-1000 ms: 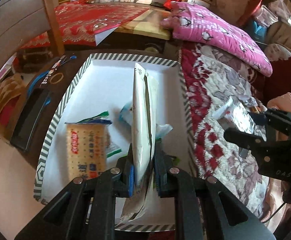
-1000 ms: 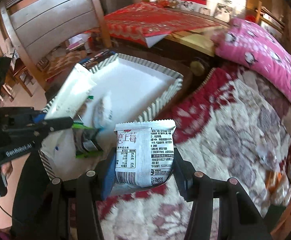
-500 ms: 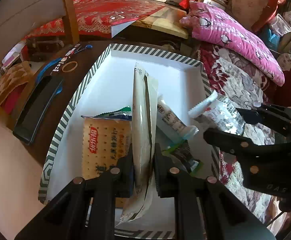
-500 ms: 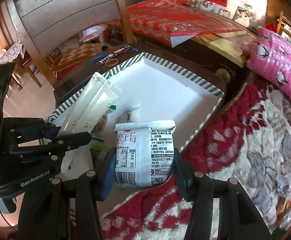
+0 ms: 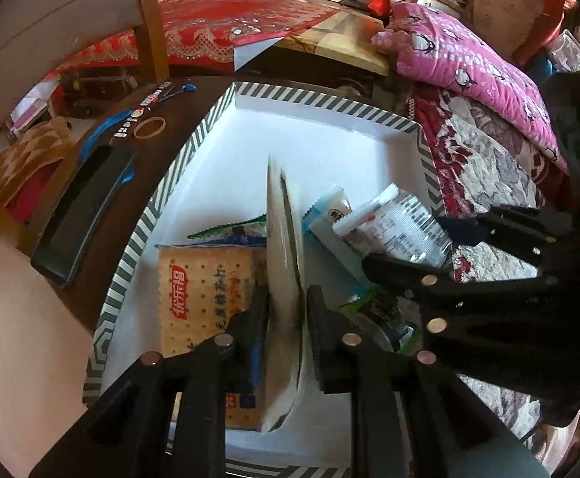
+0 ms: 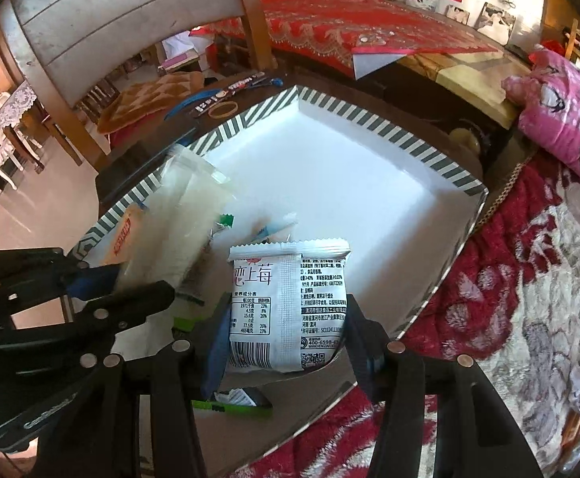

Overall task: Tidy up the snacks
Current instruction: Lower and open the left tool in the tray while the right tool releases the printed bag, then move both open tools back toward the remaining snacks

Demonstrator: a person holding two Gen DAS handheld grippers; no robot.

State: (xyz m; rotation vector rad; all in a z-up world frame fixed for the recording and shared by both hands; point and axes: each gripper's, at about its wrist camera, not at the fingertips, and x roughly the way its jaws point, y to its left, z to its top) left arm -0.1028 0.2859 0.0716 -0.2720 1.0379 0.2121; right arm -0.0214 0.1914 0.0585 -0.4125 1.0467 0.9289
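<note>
Opening left jaws around cream packet [image 5: 284,279]; right gripper [image 6: 286,342] now over tray [image 6: 369,123].

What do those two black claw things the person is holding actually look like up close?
Both are matte black plastic tongs on angled linkage bars joined by round silver rivets. The left gripper and the right gripper each carry blue pads on the inner faces of their fingers. White lettering is printed on the left one's body, seen in the right wrist view.
</note>
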